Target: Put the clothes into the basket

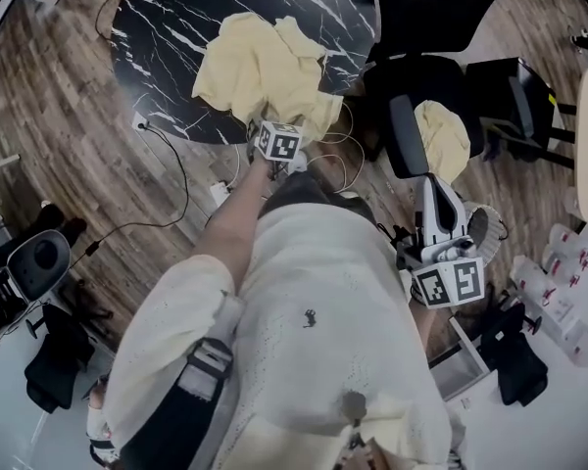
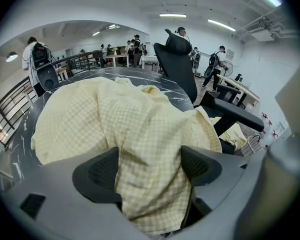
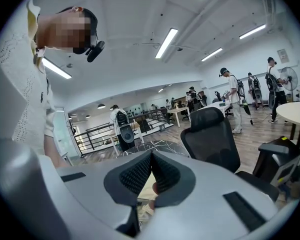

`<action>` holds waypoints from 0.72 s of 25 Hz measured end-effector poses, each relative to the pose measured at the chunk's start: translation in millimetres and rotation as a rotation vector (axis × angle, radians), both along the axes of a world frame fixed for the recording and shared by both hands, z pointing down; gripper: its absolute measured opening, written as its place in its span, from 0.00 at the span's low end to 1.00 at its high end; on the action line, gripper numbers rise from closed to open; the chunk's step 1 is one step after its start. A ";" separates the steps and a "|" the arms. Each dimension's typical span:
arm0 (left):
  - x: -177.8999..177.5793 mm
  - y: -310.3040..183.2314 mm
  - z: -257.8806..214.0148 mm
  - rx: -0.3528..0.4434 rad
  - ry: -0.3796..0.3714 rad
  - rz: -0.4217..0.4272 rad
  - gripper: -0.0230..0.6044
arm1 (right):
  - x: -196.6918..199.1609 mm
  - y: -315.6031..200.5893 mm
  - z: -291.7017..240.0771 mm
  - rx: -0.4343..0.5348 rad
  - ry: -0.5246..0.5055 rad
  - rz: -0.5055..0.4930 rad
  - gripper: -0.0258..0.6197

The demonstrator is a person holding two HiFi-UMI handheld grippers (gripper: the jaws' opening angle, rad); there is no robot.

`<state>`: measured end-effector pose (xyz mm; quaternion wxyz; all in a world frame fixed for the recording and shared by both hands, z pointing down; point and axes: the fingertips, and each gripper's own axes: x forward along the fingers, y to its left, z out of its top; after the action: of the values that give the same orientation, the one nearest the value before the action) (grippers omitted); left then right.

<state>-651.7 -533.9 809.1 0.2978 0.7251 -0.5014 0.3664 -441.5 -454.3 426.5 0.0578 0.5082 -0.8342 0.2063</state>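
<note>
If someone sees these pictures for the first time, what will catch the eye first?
The pale yellow checked garment heaped on the black marble table stands out most, with the left hand-held gripper closed on a fold of it. A second yellow garment lies on the black office chair beside the table. The right hand-held gripper is shut and empty.

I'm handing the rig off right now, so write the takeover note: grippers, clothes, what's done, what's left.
Left gripper: closed on the yellow checked garment, which lies heaped on the black marble table.
Right gripper: jaws together, empty, held near the body.
Second yellow garment: on the office chair.
Basket: probably the mesh rim beside the chair, though I'm not sure.
Done: nothing yet, as both garments are outside it.
Left: put both in.
</note>
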 end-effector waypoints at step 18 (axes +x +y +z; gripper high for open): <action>18.4 2.9 -0.5 -0.092 -0.007 0.142 0.18 | 0.2 5.5 11.0 -0.017 -0.035 0.002 0.05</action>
<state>-633.3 -530.9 808.6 0.3024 0.7429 -0.4325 0.4119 -441.4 -448.8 437.5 0.0471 0.5049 -0.8327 0.2222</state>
